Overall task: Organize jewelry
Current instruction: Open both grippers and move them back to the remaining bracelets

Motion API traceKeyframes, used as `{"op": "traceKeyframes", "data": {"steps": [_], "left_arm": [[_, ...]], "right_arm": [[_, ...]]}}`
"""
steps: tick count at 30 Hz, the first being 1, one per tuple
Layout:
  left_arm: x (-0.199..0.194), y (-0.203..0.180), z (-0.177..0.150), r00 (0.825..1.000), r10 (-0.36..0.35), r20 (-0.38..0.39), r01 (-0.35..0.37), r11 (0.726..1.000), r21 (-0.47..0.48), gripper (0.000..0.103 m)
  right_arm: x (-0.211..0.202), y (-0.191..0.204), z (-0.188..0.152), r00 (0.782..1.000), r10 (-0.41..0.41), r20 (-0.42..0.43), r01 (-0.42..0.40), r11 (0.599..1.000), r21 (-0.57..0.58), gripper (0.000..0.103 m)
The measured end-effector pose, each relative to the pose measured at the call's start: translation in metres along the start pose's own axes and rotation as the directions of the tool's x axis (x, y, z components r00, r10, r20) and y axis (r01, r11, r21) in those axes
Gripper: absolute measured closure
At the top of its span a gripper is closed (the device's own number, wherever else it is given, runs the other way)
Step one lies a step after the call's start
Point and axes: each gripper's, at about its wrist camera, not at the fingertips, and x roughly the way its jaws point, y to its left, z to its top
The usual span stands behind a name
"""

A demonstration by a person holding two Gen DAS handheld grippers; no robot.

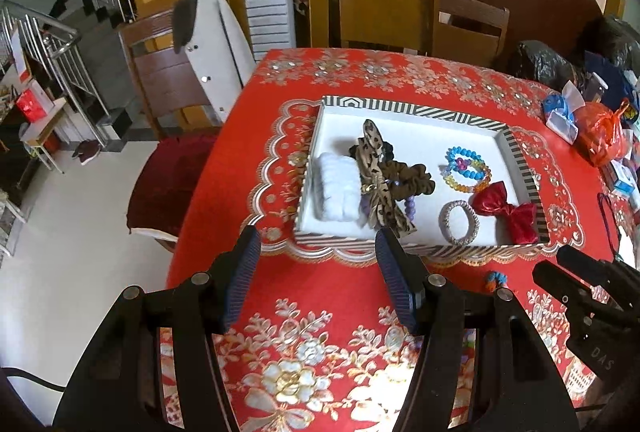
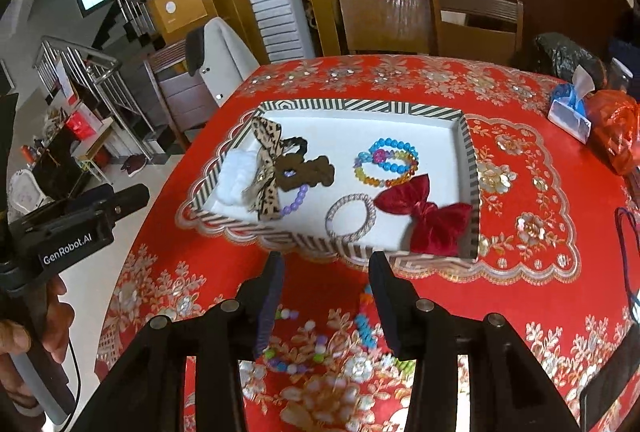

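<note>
A striped-rim white tray [image 1: 416, 110] [image 2: 464, 136] sits on the red floral tablecloth. It holds a white scrunchie [image 1: 338, 192], a leopard bow [image 1: 376, 176], a brown scrunchie [image 1: 408, 178], bead bracelets [image 1: 466, 168] [image 2: 386, 162], a grey hair tie [image 1: 459, 222] [image 2: 351, 215] and a red velvet bow [image 1: 506, 210] [image 2: 422, 214]. My left gripper [image 1: 318, 246] is open and empty just before the tray's near rim. My right gripper [image 2: 326, 272] is open and empty over loose bead bracelets [image 2: 366, 320] on the cloth in front of the tray.
Plastic bags [image 1: 600, 136], a blue-white tissue pack [image 2: 570, 110] and other clutter lie at the table's right side. Wooden chairs [image 1: 466, 24] stand behind the table, one with a coat [image 1: 216, 48] at the left. The table edge drops off at left.
</note>
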Motion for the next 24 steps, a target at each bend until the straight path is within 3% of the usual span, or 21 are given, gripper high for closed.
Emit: {"op": "traceKeyframes", "data": {"steps": [20,22,24], "left_arm": [[-0.051,-0.002,-0.037,0.995,0.020,0.093,-0.024,0.999,0.039,0.043],[-0.052,-0.003,-0.039,0.995,0.022,0.097,-0.026,0.999,0.041,0.043],[-0.053,-0.004,-0.040,0.995,0.027,0.099,-0.031,0.999,0.044,0.043]], "right_arm": [[-0.031,0.021,-0.029,0.999,-0.024,0.043,0.025,0.999,-0.022,0.059],[-0.032,0.020,-0.030,0.999,-0.025,0.044,0.026,0.999,-0.021,0.050],[-0.033,0.019,-0.032,0.999,-0.023,0.044,0.024,0.999,-0.021,0.049]]}}
